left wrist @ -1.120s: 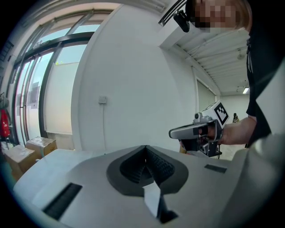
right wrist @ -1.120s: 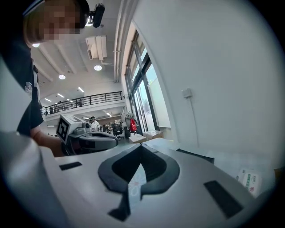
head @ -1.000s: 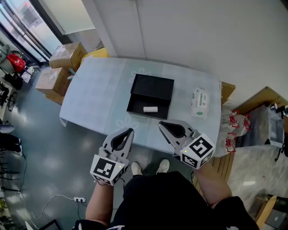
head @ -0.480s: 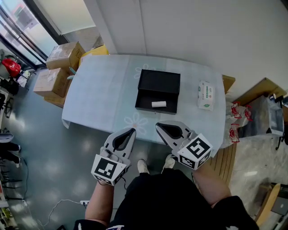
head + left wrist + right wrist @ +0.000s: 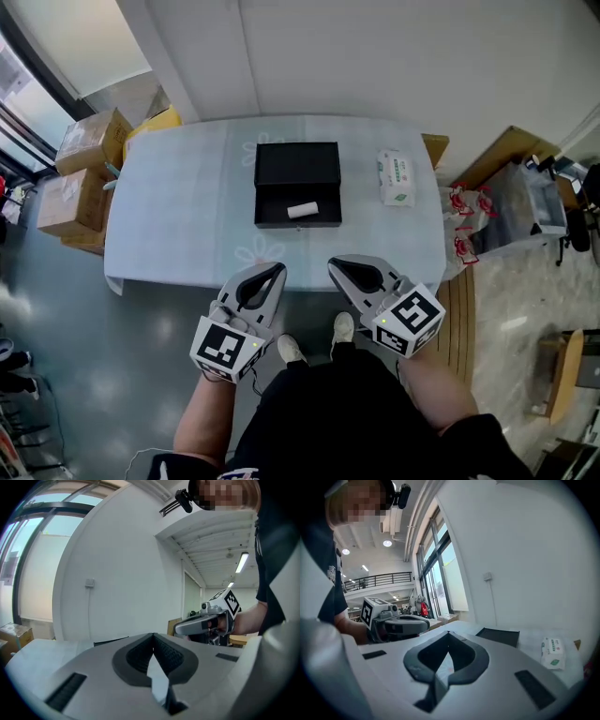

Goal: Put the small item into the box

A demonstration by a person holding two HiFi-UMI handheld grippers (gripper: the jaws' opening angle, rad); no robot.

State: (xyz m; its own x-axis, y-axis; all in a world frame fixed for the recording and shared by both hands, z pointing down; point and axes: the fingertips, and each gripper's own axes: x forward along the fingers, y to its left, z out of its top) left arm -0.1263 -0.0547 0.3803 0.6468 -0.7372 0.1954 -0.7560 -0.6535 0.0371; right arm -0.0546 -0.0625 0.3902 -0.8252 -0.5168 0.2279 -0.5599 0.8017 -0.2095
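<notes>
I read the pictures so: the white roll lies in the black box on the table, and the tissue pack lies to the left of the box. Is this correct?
One thing is wrong. The tissue pack lies to the right of the box, not to its left; the head view shows this. The rest stands: the white roll lies in the box, on the table.

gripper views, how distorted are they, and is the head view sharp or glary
Left gripper view: heavy fisheye, black rounded corners, wall edges bowed. Right gripper view: same bowing, windows bright. Head view: sharp, table evenly lit, faint sheen on the floor.
</notes>
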